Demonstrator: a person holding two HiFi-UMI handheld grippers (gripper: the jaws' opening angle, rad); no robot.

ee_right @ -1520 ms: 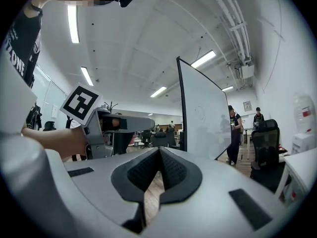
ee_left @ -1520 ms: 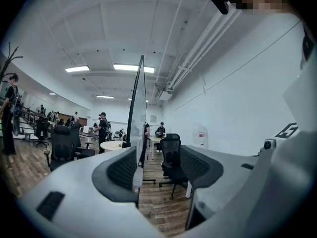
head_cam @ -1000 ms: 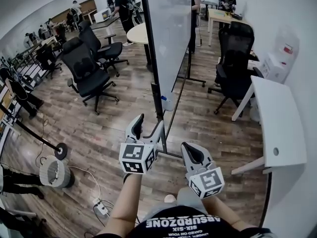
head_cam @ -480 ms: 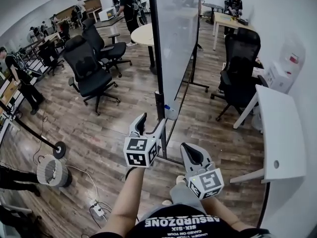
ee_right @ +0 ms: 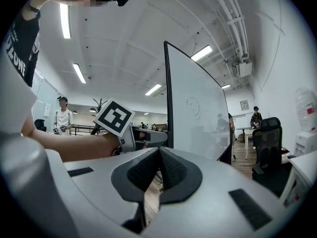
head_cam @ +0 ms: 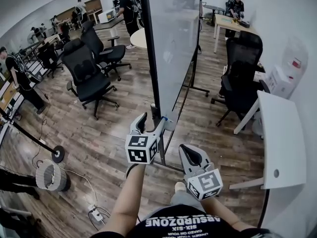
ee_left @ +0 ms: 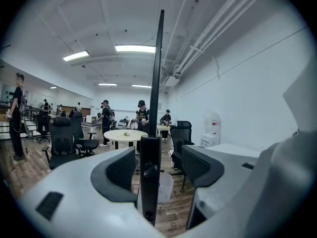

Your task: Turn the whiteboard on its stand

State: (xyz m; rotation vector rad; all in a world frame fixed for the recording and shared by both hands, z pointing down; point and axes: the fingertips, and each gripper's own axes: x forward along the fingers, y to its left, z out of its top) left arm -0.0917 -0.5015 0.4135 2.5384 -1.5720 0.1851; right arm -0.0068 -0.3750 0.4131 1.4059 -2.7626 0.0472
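Between the fingers of the left gripper point(head_cam: 151, 120), spread apart: the black edge post point(ee_left: 157, 83) of the whiteboard point(head_cam: 173, 38), upright, nearer to the left finger and, as it seems, not yet pinched. Placed so probably to close on the post and swing the board around on its stand point(head_cam: 171, 166). Lower and further back, holds the right gripper point(head_cam: 192, 156) with fingers pressed together on nothing, likely only in reserve. Needs a firm pinch before any turning.
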